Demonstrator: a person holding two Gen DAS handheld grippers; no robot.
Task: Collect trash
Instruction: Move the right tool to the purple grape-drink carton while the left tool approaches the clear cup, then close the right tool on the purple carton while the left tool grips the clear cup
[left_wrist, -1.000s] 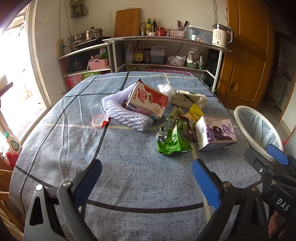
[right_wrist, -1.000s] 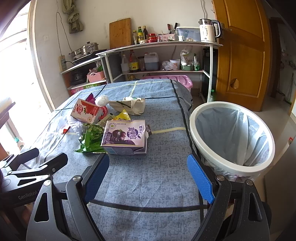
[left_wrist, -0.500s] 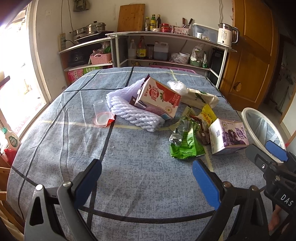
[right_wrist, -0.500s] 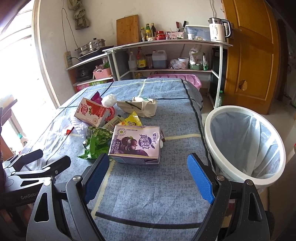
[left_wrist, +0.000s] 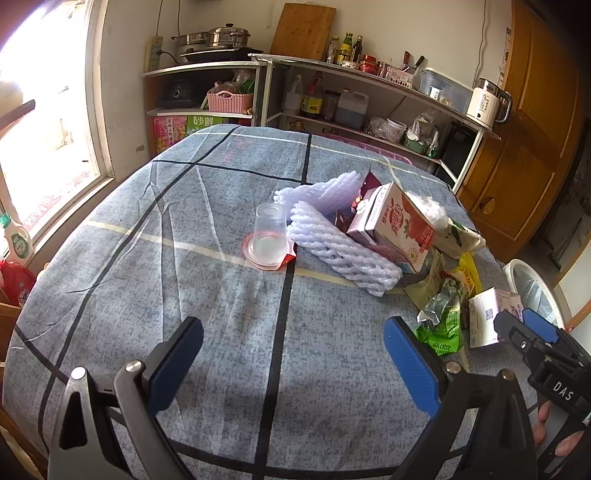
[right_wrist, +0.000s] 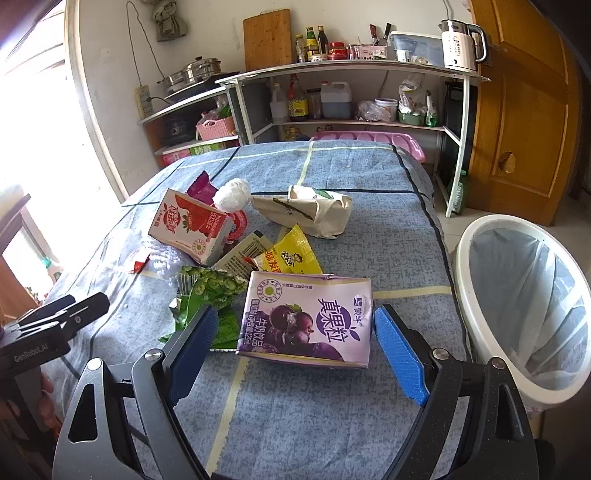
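Trash lies on the blue checked tablecloth (left_wrist: 221, 314). My right gripper (right_wrist: 295, 350) is open, its blue pads on either side of a purple drink carton (right_wrist: 306, 321) lying flat, apart from it. A green snack bag (right_wrist: 207, 291), yellow packet (right_wrist: 291, 254), red strawberry carton (right_wrist: 188, 225) and beige paper bag (right_wrist: 310, 210) lie beyond. My left gripper (left_wrist: 291, 362) is open and empty over bare cloth. Ahead of it are an upturned clear cup (left_wrist: 269, 232), white foam netting (left_wrist: 343, 247) and the red carton (left_wrist: 395, 225).
A white bin with a clear liner (right_wrist: 524, 306) stands on the floor right of the table; it also shows in the left wrist view (left_wrist: 532, 284). Kitchen shelves (right_wrist: 351, 122) stand behind the table, a wooden door (right_wrist: 524, 110) at right, a window at left.
My right gripper has moved forward to the purple carton, which now lies between its pads. My left gripper has swung left, so the cup and foam netting are now ahead of it.
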